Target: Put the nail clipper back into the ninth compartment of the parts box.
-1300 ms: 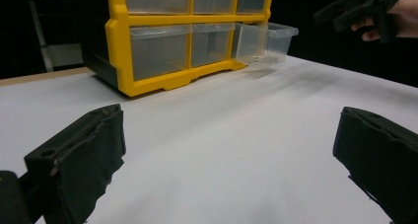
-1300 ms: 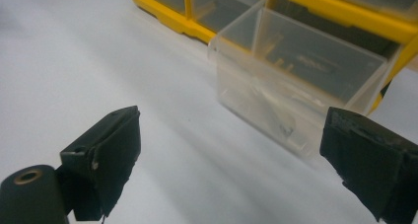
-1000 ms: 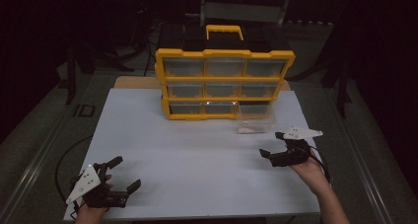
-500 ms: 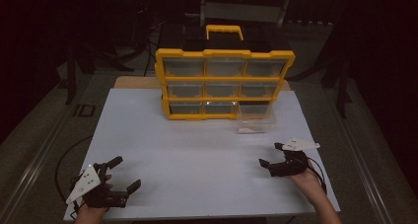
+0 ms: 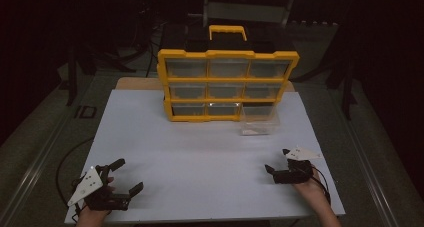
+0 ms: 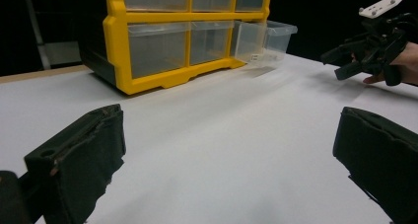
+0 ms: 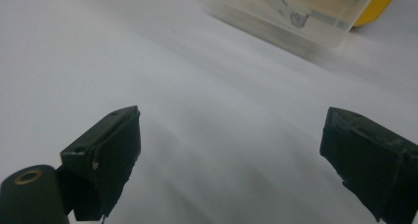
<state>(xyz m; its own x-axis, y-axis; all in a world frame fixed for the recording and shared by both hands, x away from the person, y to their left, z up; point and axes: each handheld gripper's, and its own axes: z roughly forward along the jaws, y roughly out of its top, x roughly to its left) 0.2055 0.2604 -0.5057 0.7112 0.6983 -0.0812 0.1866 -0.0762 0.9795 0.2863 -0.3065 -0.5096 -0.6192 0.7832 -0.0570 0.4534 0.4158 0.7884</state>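
So my right claw [image 5: 281, 162] has dropped back toward me over the last second, away from the clear drawer [image 5: 258, 121], and now sits low near my edge of the desk [image 5: 200, 152]. My left claw [image 5: 124, 176] hasn't budged.

High view: the drawer sticks out of the bottom-right slot of the yellow organizer [image 5: 227, 84], well ahead of my right claw and a bit to its inner side. Both claws are spread apart, holding nothing.

Left gripper view: the organizer [image 6: 162, 41] is up ahead, the drawer [image 6: 263, 41] hanging out of its far corner, and my other claw [image 6: 345, 61] is off to the side.

Right gripper view: jaws wide apart, bare desk [image 7: 172, 86] between them, the drawer [image 7: 296, 12] ahead and toward the right jaw, blurry.

If I'm going back for that drawer, I'd square up to its front first, come in level, and nudge it straight so it doesn't jam crooked in the slot.
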